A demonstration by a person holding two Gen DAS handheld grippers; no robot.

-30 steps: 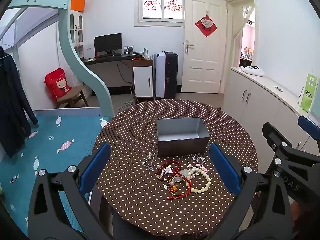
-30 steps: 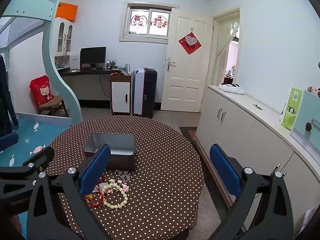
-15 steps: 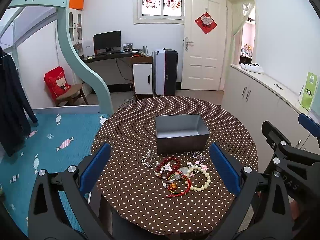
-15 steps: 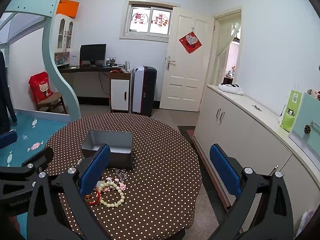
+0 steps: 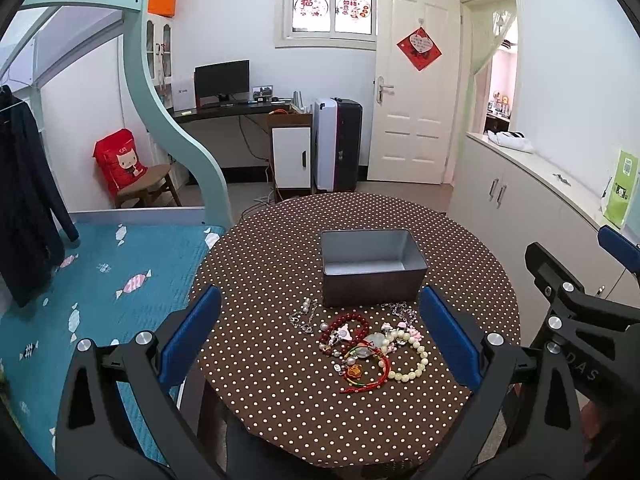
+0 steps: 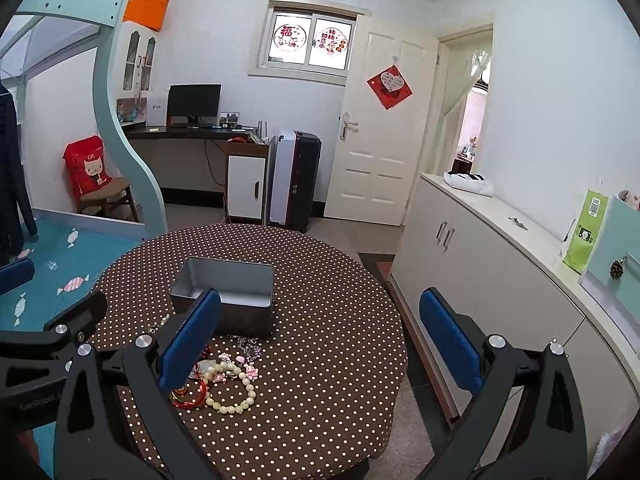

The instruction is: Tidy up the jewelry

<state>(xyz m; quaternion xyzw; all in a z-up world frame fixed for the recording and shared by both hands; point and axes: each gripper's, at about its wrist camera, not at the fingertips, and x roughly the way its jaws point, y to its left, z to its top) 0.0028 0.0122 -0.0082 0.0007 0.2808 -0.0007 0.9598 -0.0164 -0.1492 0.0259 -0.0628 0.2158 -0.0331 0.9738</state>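
Observation:
An open grey metal box (image 5: 372,266) stands on the round polka-dot table (image 5: 260,272). In front of it lies a pile of jewelry: a white bead bracelet (image 5: 412,360), a dark red bead bracelet (image 5: 345,326), a red cord bracelet (image 5: 366,376) and a silver chain (image 5: 304,316). My left gripper (image 5: 320,336) is open and empty, held above the near side of the table. My right gripper (image 6: 320,344) is open and empty, to the right of the pile; the box (image 6: 228,292) and the white bracelet (image 6: 234,394) show at its lower left.
White cabinets (image 6: 500,280) run along the right wall close to the table. A blue bed (image 5: 80,280) lies left of the table. A desk, a small cabinet and a suitcase (image 5: 338,144) stand at the far wall.
Both grippers have drifted slightly, so the table and jewelry sit a little lower and closer in view. Nothing was taken hold of; both stay open.

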